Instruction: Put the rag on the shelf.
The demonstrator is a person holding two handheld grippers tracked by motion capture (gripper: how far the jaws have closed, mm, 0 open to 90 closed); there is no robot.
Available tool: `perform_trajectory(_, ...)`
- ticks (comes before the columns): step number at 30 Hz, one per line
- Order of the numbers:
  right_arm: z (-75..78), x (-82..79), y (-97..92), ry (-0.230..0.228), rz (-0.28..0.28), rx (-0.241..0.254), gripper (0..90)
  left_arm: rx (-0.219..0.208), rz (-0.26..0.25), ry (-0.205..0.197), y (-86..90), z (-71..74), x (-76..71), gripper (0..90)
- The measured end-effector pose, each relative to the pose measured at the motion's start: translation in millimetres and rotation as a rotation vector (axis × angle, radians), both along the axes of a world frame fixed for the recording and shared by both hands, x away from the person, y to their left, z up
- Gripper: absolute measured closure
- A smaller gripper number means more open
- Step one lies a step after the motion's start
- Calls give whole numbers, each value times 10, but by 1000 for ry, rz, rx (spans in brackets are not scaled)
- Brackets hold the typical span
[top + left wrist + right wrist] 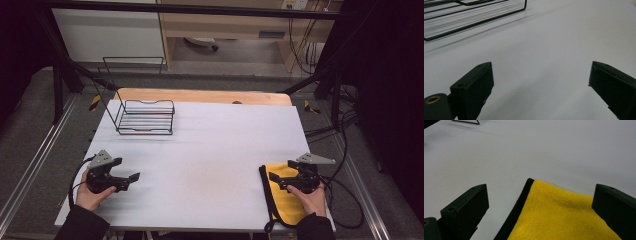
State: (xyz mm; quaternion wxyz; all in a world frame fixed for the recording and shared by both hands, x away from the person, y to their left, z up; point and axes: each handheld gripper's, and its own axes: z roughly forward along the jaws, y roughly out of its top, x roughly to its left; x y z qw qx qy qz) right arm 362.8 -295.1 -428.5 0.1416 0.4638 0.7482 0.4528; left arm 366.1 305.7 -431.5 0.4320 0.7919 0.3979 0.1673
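Yellow cloth (564,217) with black edging, flat at the near right corner of the white worktop (210,150). Right gripper (280,178) just above it, jaws spread wide and empty, the cloth's corner between them, not pinched. Left gripper (131,179) well apart at the near left, jaws wide over bare worktop, holding nothing. Wire rack (146,117) far left.
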Motion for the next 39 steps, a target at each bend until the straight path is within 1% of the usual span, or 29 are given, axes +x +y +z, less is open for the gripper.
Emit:
perform_trajectory(5,0,-5,11,6,-5,-13,16,2,-3,-4,-10,6,-6,59)
perform_trajectory(10,10,-5,46,-1,0,-32,23,-2,-7,-4,-9,-1,-2,61)
perform_trajectory(13,17,-5,95,8,2,-45,25,1,-8,-4,-6,-3,-2,63)
perform_trajectory(16,15,-4,160,4,8,-59,31,-8,-4,-10,-8,3,-5,63)
perform_trajectory(18,12,2,201,5,14,-73,34,2,-5,-9,-16,1,-4,64)
perform_trajectory(23,6,16,316,2,13,-102,59,5,-10,-6,-37,-5,-2,64)
perform_trajectory(26,-4,26,389,15,9,-128,121,4,-7,-1,-40,-13,2,64)
perform_trajectory(29,-38,43,463,19,18,-166,223,6,-3,2,-38,-16,4,64)
perform_trajectory(30,-51,50,484,24,19,-181,283,6,-2,2,-36,-16,4,64)
perform_trajectory(31,-64,59,502,32,18,-195,322,6,-1,2,-35,-17,4,64)
perform_trajectory(33,-98,85,529,37,1,-204,379,10,-3,3,-37,-20,4,66)
perform_trajectory(36,-129,120,548,38,-28,-231,471,13,-4,4,-46,-23,5,70)
perform_trajectory(39,-157,146,565,37,-50,-277,551,14,-3,5,-50,-25,5,74)
